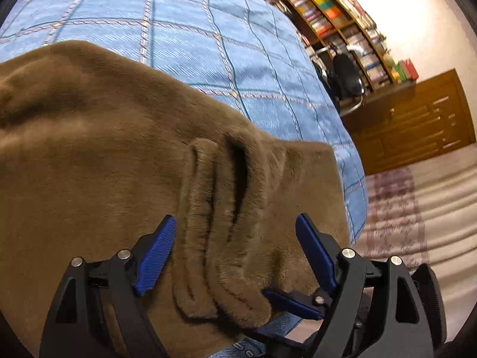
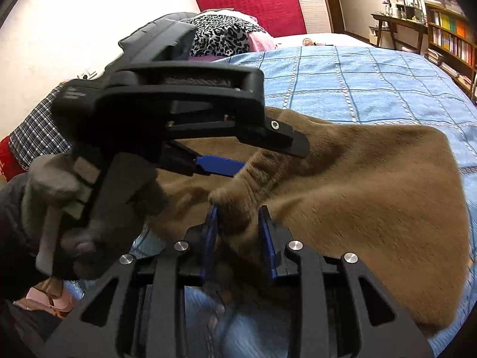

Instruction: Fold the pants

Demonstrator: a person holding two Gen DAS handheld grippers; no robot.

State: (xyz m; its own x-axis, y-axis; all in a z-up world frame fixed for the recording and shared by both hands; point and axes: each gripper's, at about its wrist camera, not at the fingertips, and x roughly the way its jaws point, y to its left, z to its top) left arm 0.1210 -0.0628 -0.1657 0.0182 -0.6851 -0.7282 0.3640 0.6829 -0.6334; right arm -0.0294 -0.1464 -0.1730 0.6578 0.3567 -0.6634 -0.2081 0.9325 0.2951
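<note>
Right claw [image 2: 238,232] pinches brown fleece pants [image 2: 372,185]; left claw [image 1: 235,256] (spread) straddles the bunched waistband, which could slip free.

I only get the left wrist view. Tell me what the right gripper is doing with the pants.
Observer: The right gripper has its fingers shut on a bunched edge of the brown pants.
Operator: Report how my left gripper looks from that side.
Observer: In the right wrist view the left gripper is above and to the left of the right one, held by a grey-gloved hand.
</note>
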